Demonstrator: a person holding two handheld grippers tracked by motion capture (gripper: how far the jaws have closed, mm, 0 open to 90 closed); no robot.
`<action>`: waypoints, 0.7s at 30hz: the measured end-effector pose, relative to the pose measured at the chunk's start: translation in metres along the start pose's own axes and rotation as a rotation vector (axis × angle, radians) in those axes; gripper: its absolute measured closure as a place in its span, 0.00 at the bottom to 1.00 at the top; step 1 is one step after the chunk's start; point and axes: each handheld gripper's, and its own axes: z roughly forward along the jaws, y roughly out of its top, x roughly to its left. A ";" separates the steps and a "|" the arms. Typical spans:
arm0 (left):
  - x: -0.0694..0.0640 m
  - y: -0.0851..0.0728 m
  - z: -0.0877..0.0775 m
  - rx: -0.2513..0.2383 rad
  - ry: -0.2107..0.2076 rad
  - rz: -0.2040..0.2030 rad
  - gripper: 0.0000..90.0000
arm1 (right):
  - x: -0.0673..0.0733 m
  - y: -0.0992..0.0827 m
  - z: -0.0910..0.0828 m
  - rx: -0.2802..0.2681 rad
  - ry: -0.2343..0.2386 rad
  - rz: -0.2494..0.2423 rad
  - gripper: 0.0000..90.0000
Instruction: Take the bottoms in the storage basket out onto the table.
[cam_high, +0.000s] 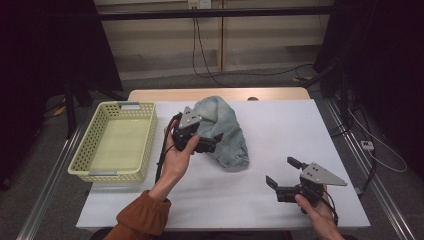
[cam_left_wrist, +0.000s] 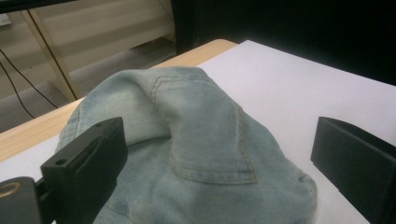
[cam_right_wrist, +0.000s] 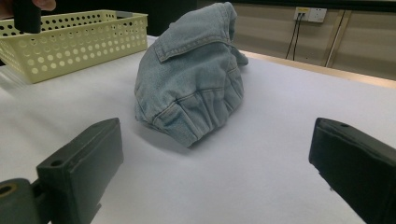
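While both fingers gape, left gripper (cam_high: 212, 143) seemingly over jeans (cam_left_wrist: 196, 154), basket (cam_right_wrist: 74, 39) behind.

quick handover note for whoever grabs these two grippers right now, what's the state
Left gripper: open, jaws over the denim garment, not closed on it.
Right gripper: open, holding nothing, near the table's front right, apart from the garment.
Garment: bunched in a heap mid-table, right of the yellow basket, which looks empty.
Done: nothing gripped yet.
Left: probably grip the garment; the basket may be its destination.
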 end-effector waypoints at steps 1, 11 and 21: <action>0.000 0.000 -0.002 -0.004 0.000 0.002 0.04 | 0.000 0.000 0.000 0.000 0.000 0.000 0.03; 0.004 -0.003 -0.026 -0.023 0.007 0.041 0.04 | 0.001 0.000 0.000 0.001 -0.001 -0.002 0.03; 0.009 -0.004 -0.052 -0.051 0.038 0.062 0.04 | 0.000 0.000 0.000 0.002 -0.004 -0.004 0.03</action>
